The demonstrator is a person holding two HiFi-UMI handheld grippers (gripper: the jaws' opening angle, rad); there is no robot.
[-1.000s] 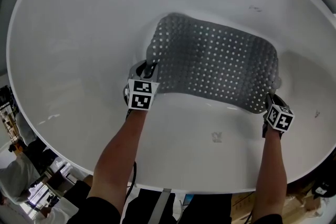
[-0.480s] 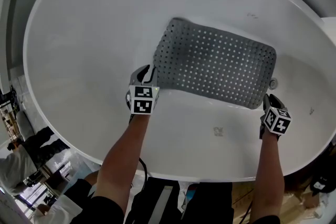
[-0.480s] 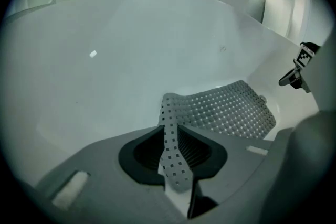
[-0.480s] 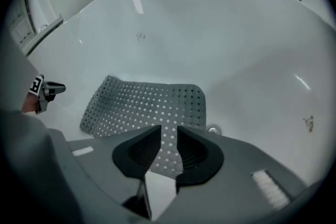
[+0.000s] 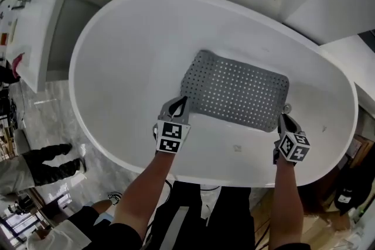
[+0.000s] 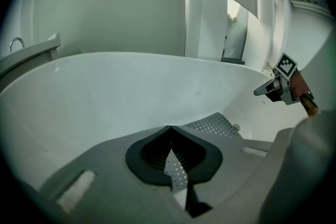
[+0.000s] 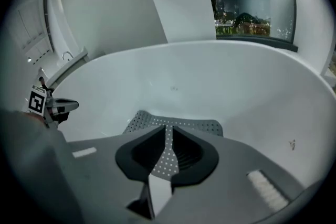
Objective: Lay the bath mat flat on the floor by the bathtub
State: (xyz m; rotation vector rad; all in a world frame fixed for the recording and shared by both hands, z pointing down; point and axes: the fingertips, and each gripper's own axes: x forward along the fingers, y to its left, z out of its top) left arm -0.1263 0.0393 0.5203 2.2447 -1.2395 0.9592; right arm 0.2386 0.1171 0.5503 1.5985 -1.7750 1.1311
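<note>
A grey perforated bath mat lies on the bottom of the white oval bathtub. My left gripper is at the mat's near left corner, shut on it; in the left gripper view a strip of the mat is pinched between the jaws. My right gripper is at the near right corner. Its jaws are closing, with the mat's edge between them and the pads touching it. Each gripper shows in the other's view: the right gripper and the left gripper.
A white counter with a tap stands left of the tub. Marble floor runs along the tub's left side, and a person stands there. White wall panels rise at the back right; a dark bag sits at the right.
Both grippers went from open beside the mat's near corners to closed on them. The head camera has pulled back, so the whole tub and the floor now show.
</note>
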